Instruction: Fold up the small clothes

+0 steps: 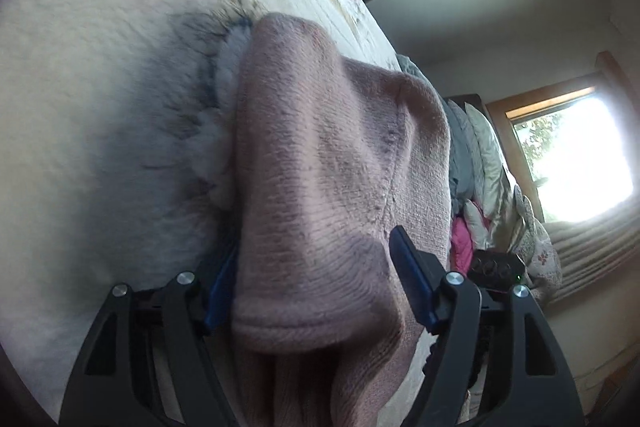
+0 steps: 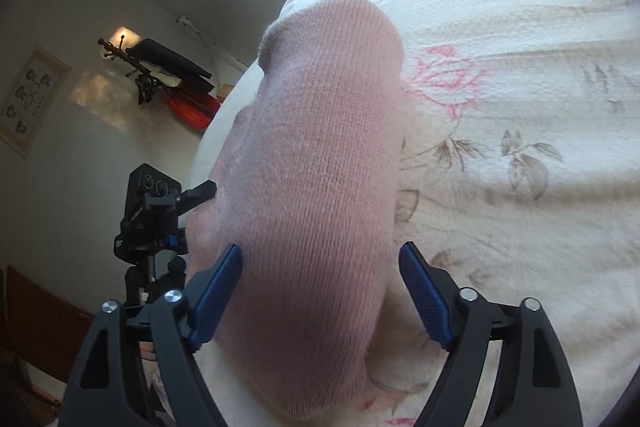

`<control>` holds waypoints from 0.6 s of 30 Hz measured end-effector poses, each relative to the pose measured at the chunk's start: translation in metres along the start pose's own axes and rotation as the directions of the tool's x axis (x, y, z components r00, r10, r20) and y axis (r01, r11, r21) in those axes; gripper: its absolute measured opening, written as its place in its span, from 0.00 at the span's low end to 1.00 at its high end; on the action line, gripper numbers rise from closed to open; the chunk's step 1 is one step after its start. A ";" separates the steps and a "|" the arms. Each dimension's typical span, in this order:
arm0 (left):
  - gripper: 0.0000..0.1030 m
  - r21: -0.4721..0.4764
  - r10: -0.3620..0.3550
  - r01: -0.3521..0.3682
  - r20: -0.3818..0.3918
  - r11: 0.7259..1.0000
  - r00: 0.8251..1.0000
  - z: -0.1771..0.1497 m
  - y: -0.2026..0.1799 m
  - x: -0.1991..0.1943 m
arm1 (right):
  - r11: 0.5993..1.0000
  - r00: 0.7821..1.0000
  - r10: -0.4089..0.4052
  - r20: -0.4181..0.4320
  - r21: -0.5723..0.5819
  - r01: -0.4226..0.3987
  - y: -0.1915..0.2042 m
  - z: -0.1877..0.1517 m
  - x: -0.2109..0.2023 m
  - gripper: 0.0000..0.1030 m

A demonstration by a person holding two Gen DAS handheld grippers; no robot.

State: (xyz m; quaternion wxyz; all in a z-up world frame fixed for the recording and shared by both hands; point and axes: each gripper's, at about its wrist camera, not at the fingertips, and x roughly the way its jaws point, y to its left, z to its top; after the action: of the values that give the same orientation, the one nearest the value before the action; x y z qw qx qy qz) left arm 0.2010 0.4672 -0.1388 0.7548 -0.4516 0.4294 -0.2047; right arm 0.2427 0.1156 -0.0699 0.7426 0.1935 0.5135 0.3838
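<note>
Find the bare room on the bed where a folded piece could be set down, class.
Free: the floral bedspread right of the pink knit, and the plain cream cover to its left. Crowded: the far end with the pillows and a magenta cloth, and the space between each open claw, filled by knit.

we see a pink garment point(image 2: 320, 187) of matt ribbed knit, fuzzy at its 9 o'clock edge, on a nubbly cloth bedspread point(image 2: 520, 87); ridged blue finger pads point(image 2: 424, 291), matt black plastic.
</note>
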 end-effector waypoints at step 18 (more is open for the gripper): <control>0.43 0.083 -0.119 0.116 0.028 0.990 0.993 -0.050 -0.034 -0.001 | 0.983 0.984 0.176 -0.027 0.050 -0.174 -0.013 -0.003 -0.008 0.60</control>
State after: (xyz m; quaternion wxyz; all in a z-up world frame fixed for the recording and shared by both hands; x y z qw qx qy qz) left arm 0.1617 0.4254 -0.1199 0.7662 -0.4483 0.3809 -0.2587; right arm 0.2435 0.1011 -0.0744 0.6931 0.2493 0.5150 0.4385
